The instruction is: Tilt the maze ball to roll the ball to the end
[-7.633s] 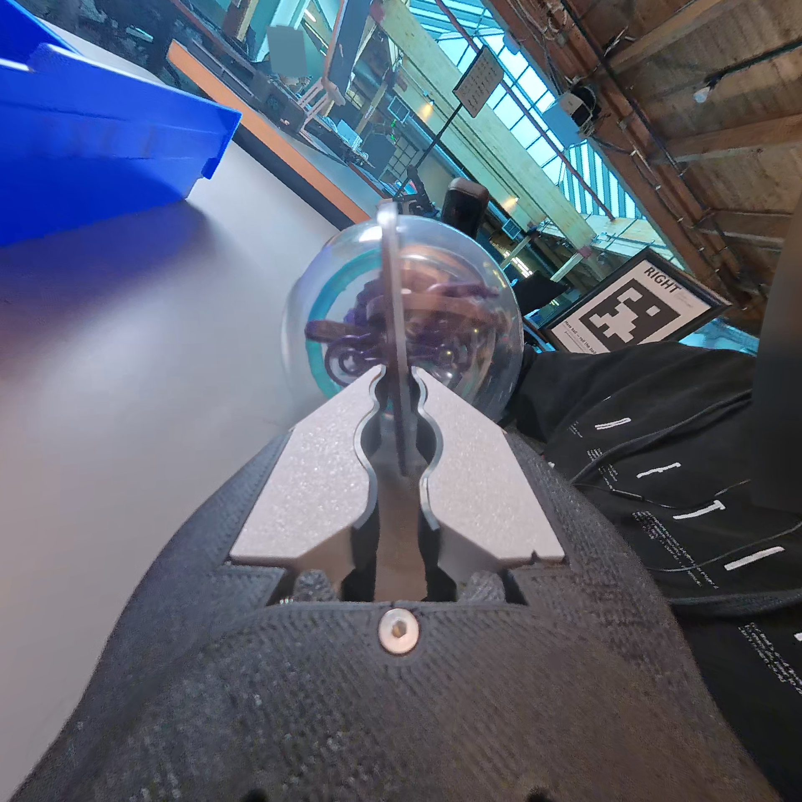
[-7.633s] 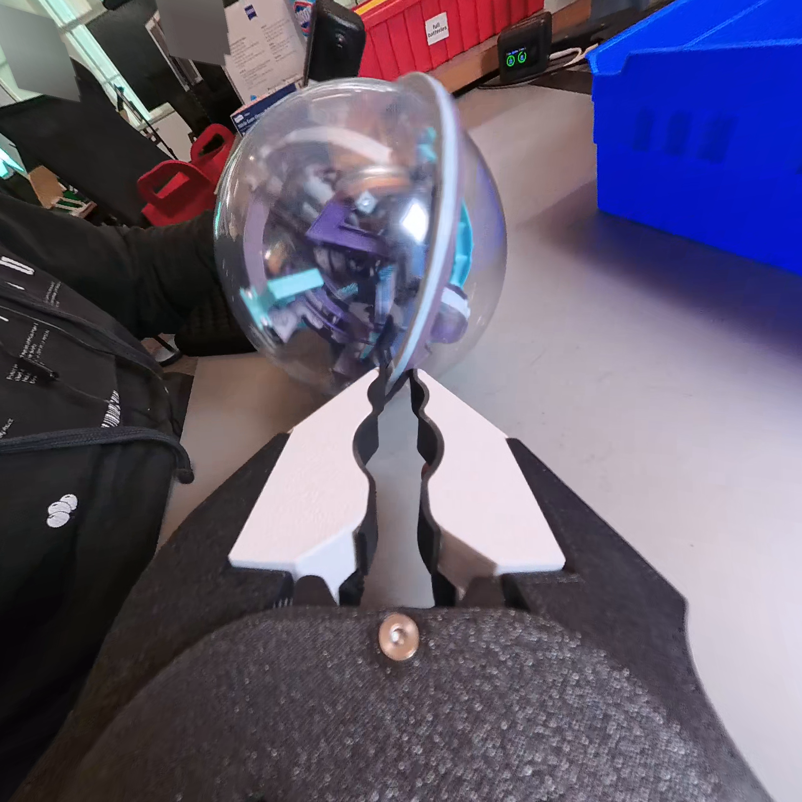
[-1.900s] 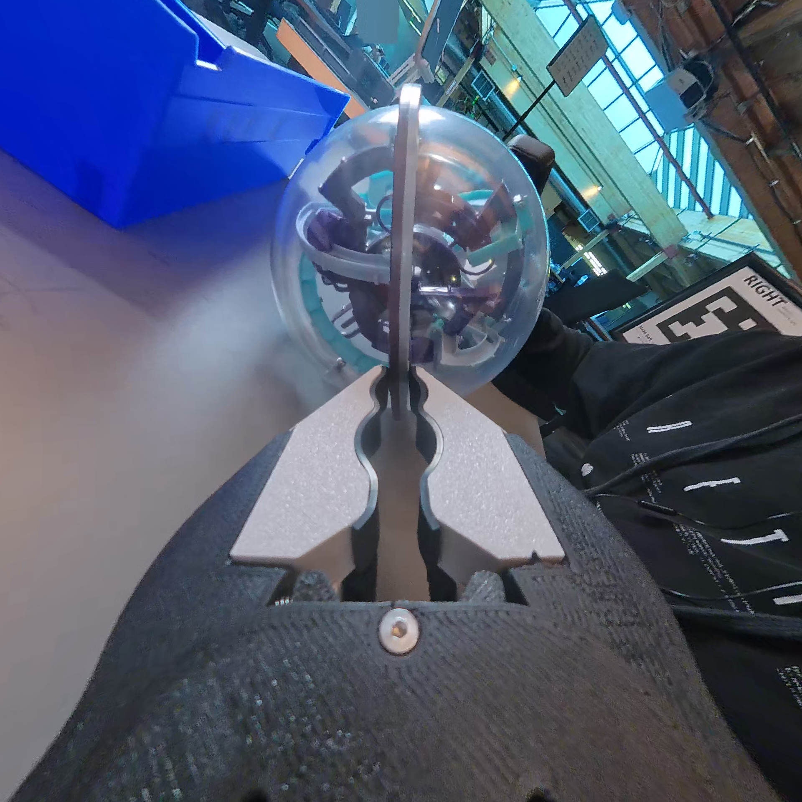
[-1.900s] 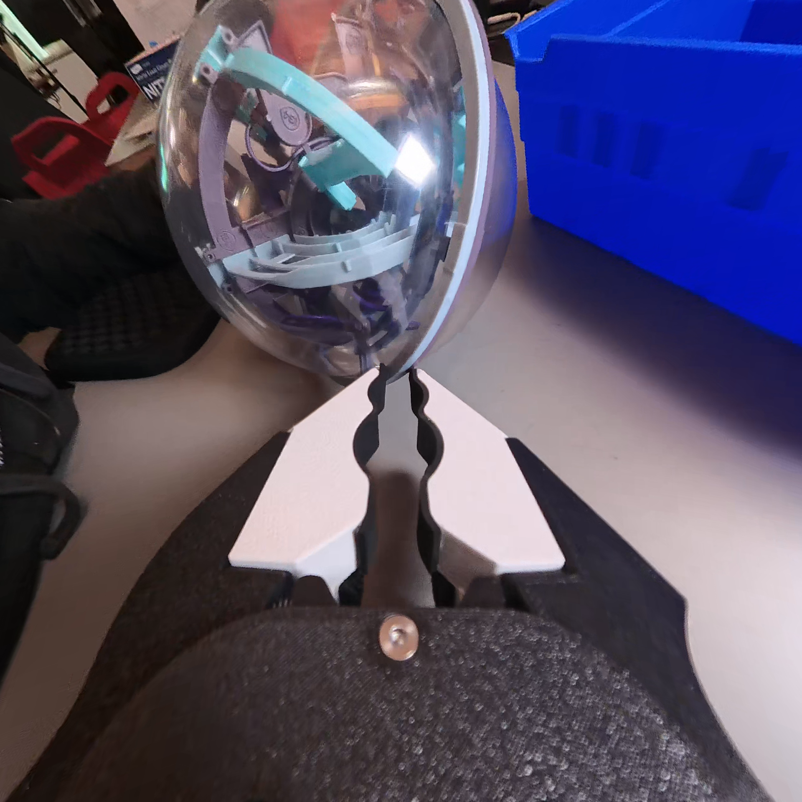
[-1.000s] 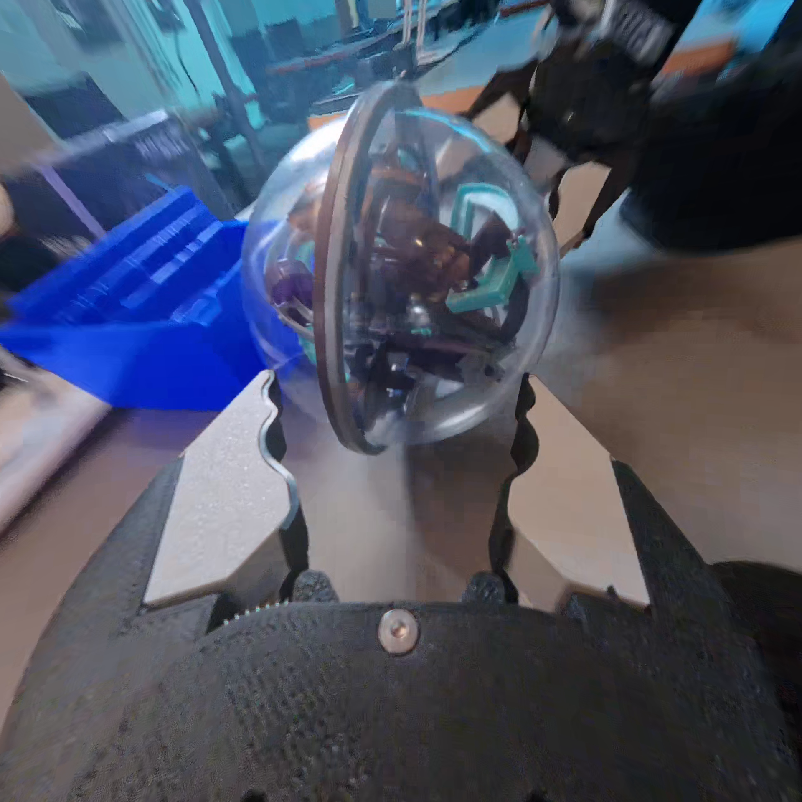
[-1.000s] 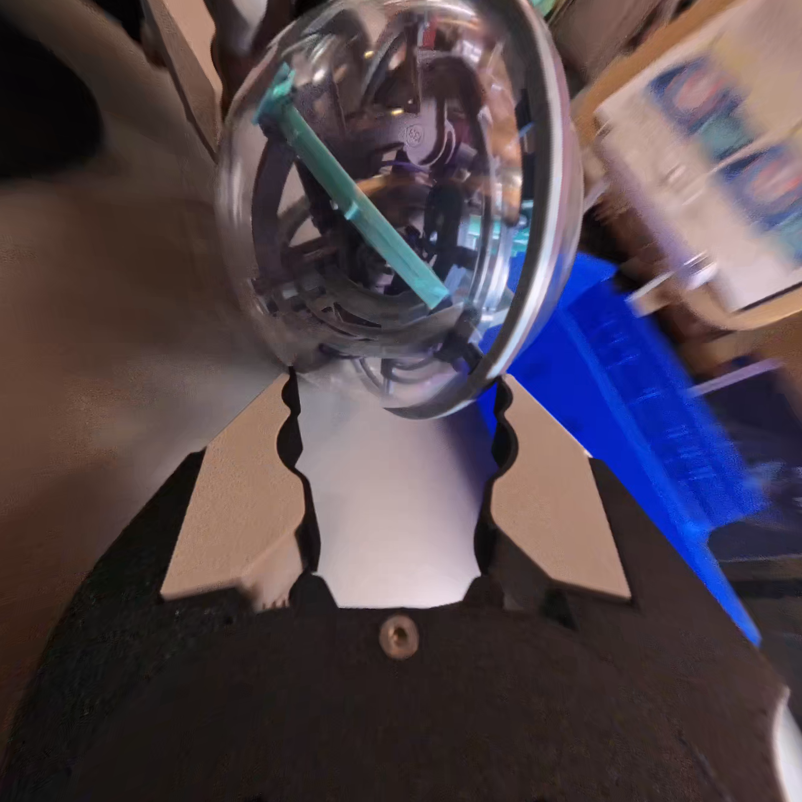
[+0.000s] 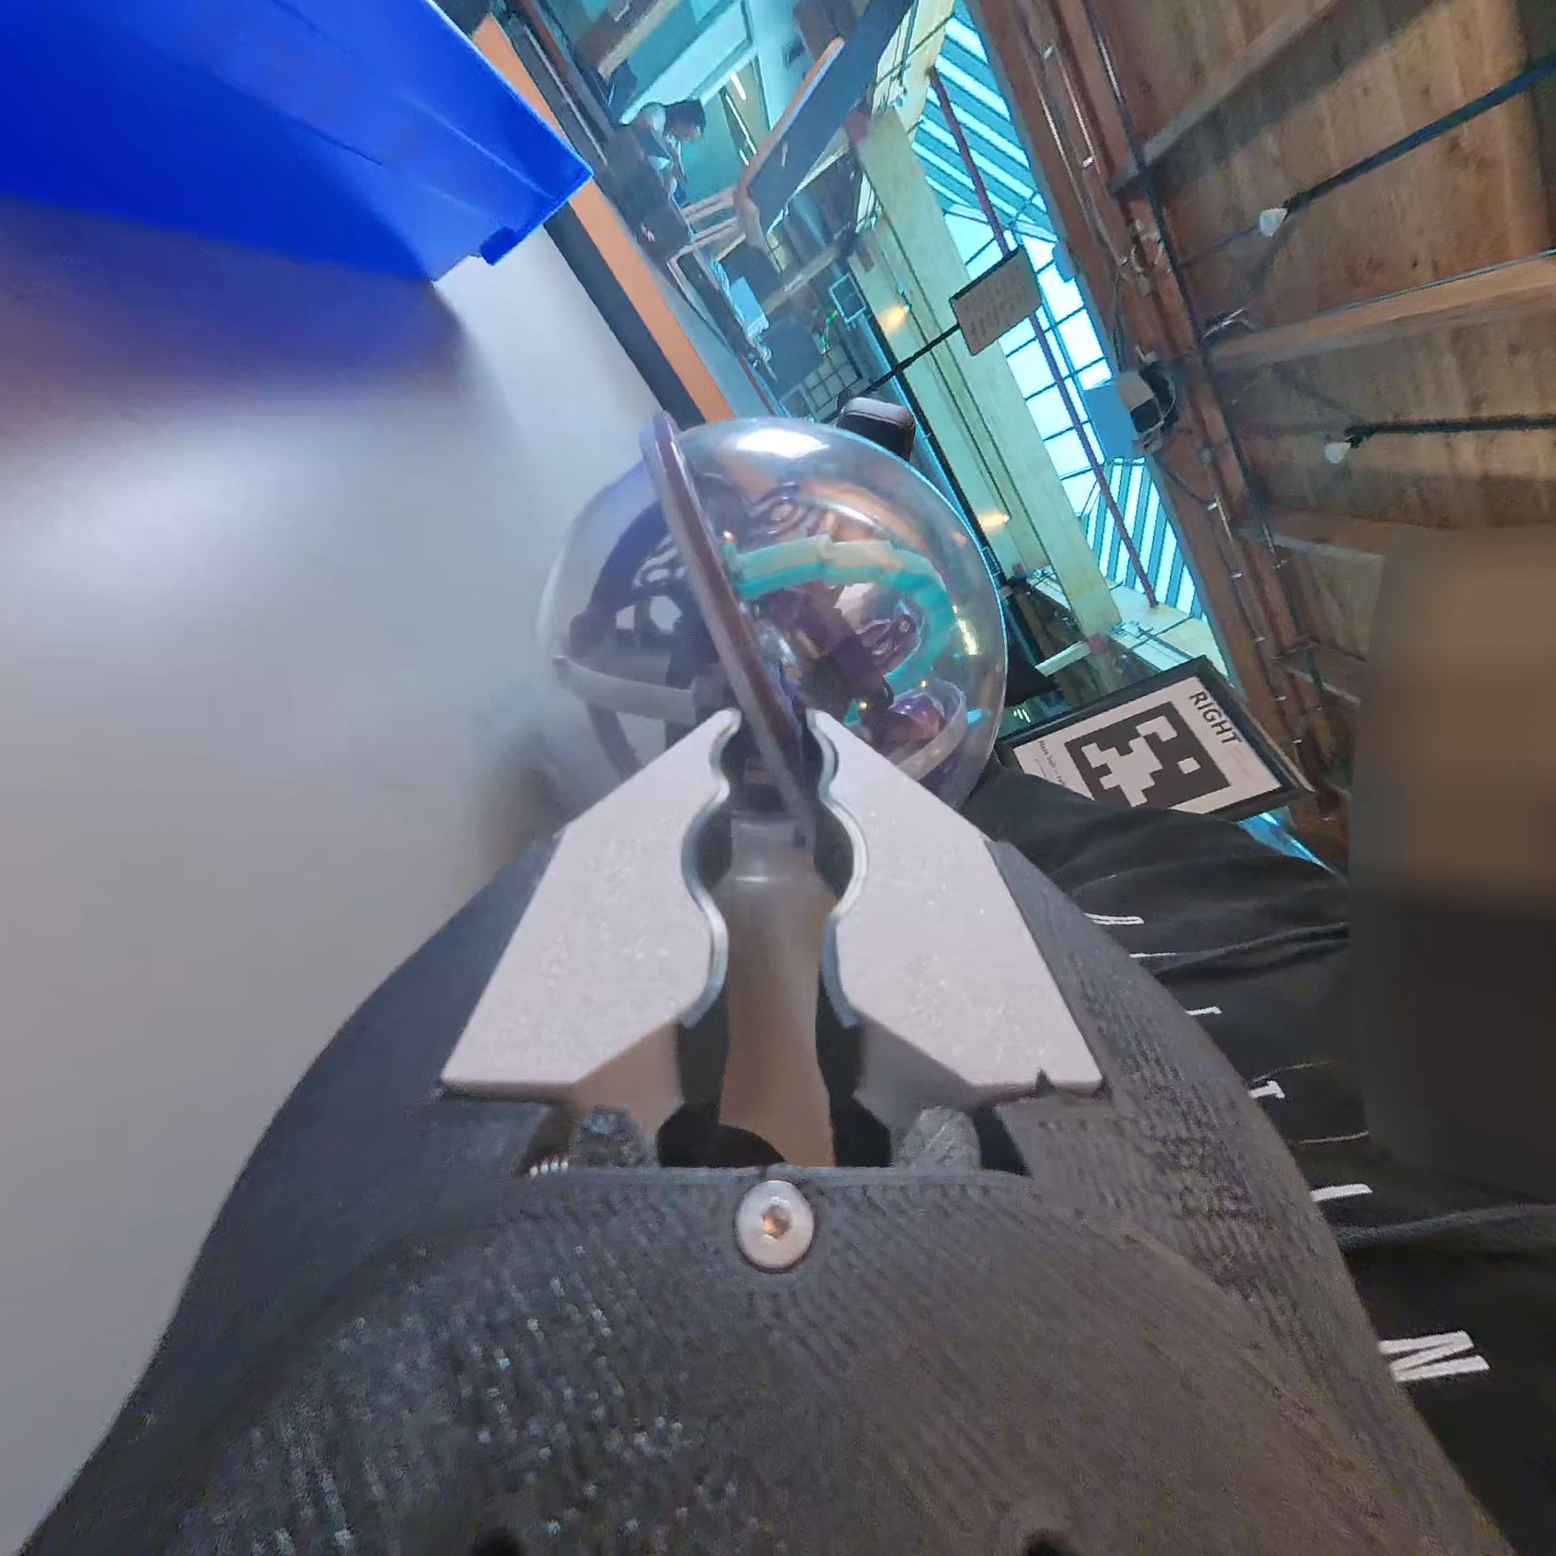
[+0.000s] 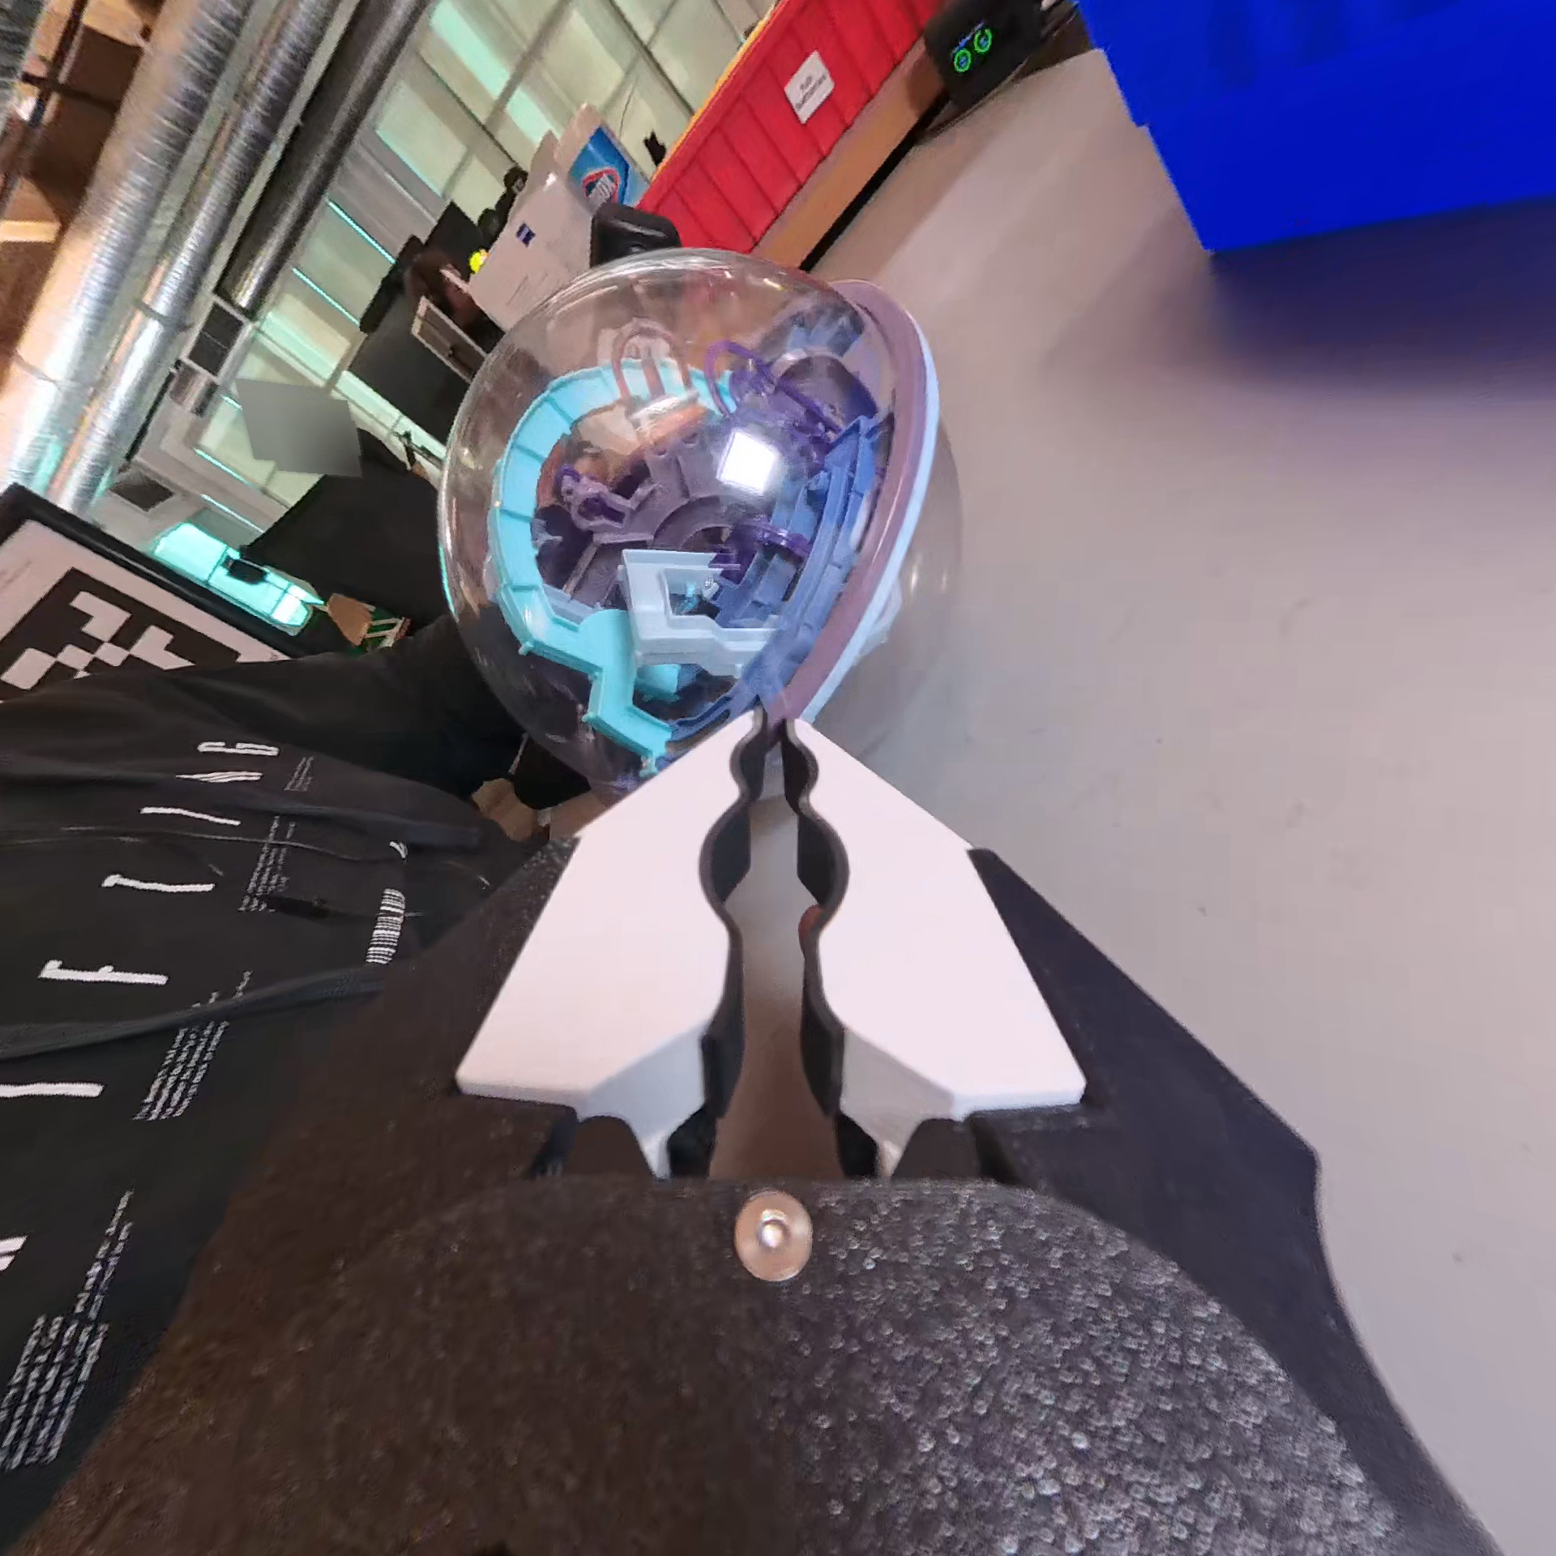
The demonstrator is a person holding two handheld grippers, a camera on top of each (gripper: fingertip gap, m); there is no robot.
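Note:
The maze ball (image 7: pixel 833 606) is a clear sphere with teal, purple and grey tracks inside and a flat rim round its middle. My left gripper (image 7: pixel 770 732) is shut on that rim, which runs tilted between the fingers. In the right wrist view the maze ball (image 8: pixel 674 522) stands just ahead of my right gripper (image 8: pixel 773 724), which is shut on the rim's lower edge. The sphere is held above the grey table (image 8: pixel 1221 674). I cannot make out the small ball inside.
A blue bin (image 7: pixel 253 126) stands on the table beyond the sphere; it also shows in the right wrist view (image 8: pixel 1347 109). A black printed bag (image 8: pixel 168 926) and a framed black-and-white marker board (image 7: pixel 1153 758) lie beside it. Red crates (image 8: pixel 775 126) stand far off.
One second ago both grippers were open around the sphere. Now both are shut on its rim again, and the sphere is turned and tilted to a new angle.

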